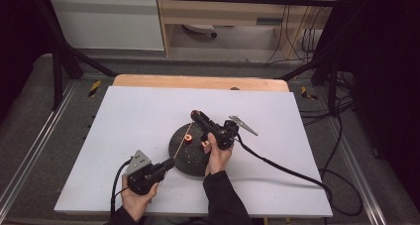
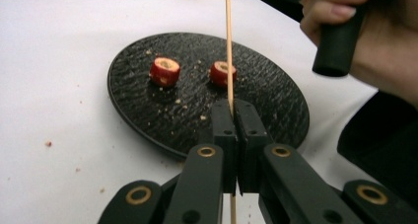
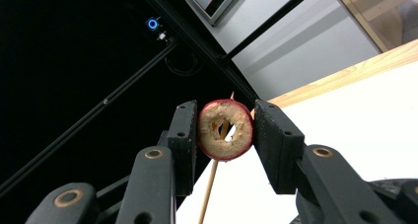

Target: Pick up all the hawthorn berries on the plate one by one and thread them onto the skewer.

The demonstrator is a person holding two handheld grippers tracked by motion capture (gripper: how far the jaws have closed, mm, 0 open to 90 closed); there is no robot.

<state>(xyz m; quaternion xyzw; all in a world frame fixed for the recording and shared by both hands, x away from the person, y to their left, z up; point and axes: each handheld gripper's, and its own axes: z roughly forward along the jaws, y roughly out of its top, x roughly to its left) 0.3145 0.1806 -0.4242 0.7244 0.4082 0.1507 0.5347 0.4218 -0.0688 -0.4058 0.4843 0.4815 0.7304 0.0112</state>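
Ring [image 3: 225,130]: red-skinned cored fruit slice, pinched across its rim between the right gripper's [image 3: 226,135] jaws, held up off the table with the skewer [image 3: 212,182] tip showing through its hole. Looks light, with soft crumbly flesh, so it will likely crack if squeezed harder; grip on the skin edges as now, hole kept clear. Skewer [image 2: 229,51] is thin wood, stiff but likely snappable; left gripper [image 2: 231,135] is clamped shut on it low on the shaft, which runs up toward 12 o'clock in the left gripper view. Better to slide the ring along the stick's axis, no side load. 2 more slices [image 2: 165,71] [image 2: 223,73] sit on the black plate [image 2: 276,110], at 10 and 12 o'clock from the left jaws, crumbs around. In the high view the plate [image 1: 181,158] is mid-mat [image 1: 138,116], left gripper [image 1: 166,164] at its 8 o'clock edge, right gripper [image 1: 194,114] above its 12 o'clock edge.
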